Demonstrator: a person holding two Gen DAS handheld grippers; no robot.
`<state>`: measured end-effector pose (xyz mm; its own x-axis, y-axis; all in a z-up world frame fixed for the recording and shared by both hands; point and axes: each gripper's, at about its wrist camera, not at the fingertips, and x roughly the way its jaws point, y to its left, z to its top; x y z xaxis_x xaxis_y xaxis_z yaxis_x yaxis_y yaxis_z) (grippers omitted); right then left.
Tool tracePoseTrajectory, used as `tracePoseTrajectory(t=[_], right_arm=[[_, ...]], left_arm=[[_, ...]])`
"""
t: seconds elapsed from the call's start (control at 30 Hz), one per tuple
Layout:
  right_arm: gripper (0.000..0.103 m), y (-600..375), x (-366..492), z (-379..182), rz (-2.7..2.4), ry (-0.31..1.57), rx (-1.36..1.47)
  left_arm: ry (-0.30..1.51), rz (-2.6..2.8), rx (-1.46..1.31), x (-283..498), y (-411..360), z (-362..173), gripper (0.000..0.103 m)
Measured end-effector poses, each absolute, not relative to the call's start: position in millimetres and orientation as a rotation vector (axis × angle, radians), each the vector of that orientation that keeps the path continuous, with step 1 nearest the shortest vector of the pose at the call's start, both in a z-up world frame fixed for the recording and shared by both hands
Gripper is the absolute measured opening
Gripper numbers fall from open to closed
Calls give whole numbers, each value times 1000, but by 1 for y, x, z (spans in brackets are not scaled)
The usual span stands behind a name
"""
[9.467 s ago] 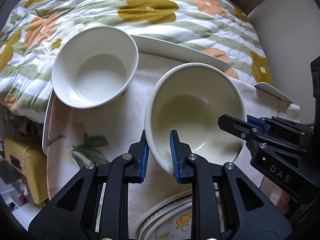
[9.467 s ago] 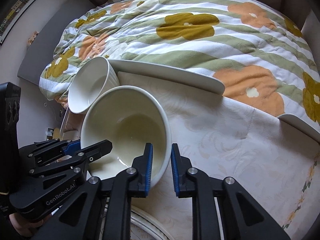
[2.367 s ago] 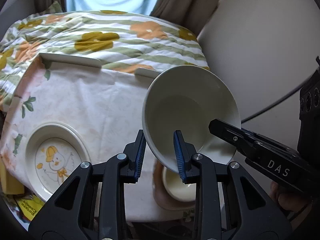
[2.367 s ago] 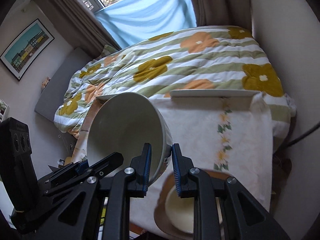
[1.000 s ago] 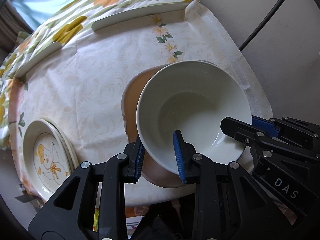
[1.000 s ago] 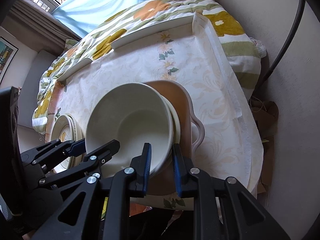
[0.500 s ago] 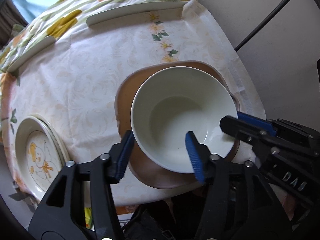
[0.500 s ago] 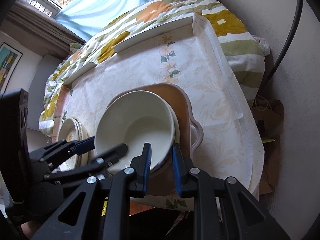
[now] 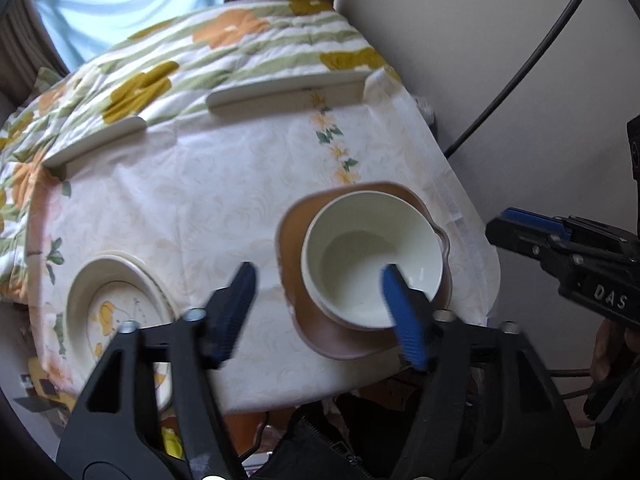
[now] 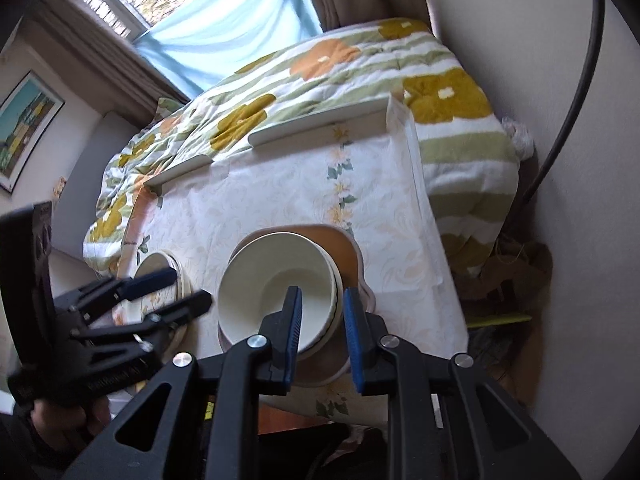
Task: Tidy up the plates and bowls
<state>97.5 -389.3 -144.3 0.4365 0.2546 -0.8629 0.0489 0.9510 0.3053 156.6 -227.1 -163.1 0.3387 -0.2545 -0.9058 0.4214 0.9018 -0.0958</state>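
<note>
Left wrist view: a cream bowl [image 9: 372, 268] is seen stacked on a brown plate [image 9: 320, 332], released.
Above the bowl, both the left gripper [image 9: 320, 300] and right gripper [image 10: 320, 320] have just been opening; nothing is clamped.

The left gripper [image 9: 316, 304] and right gripper [image 10: 322, 322] both point steeply down, their jaws just opened, the left wide, the right narrowly, with nothing pressed between the pads.
</note>
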Motion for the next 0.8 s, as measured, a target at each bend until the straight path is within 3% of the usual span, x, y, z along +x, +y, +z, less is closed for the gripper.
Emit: tracePoseTrajectory(t=[0.03, 0.1, 0.37, 0.7, 0.77, 0.8], right_arm=[[69, -388, 95, -142, 128, 1114, 285], [103, -388, 90, -141, 123, 1110, 250], [103, -396, 85, -168, 87, 1297, 148], [103, -380, 103, -217, 89, 1436, -3], [97, -377, 108, -226, 107, 1454, -16], [89, -375, 111, -230, 122, 1465, -19]], left_arm=[[1126, -430, 175, 154, -223, -160, 98], [1109, -423, 197, 150, -213, -159, 103], [1265, -410, 240, 149, -181, -197, 103], [1406, -476, 310, 168, -203, -246, 100], [1434, -482, 320, 173, -208, -255, 93], [1446, -484, 323, 174, -210, -258, 89]])
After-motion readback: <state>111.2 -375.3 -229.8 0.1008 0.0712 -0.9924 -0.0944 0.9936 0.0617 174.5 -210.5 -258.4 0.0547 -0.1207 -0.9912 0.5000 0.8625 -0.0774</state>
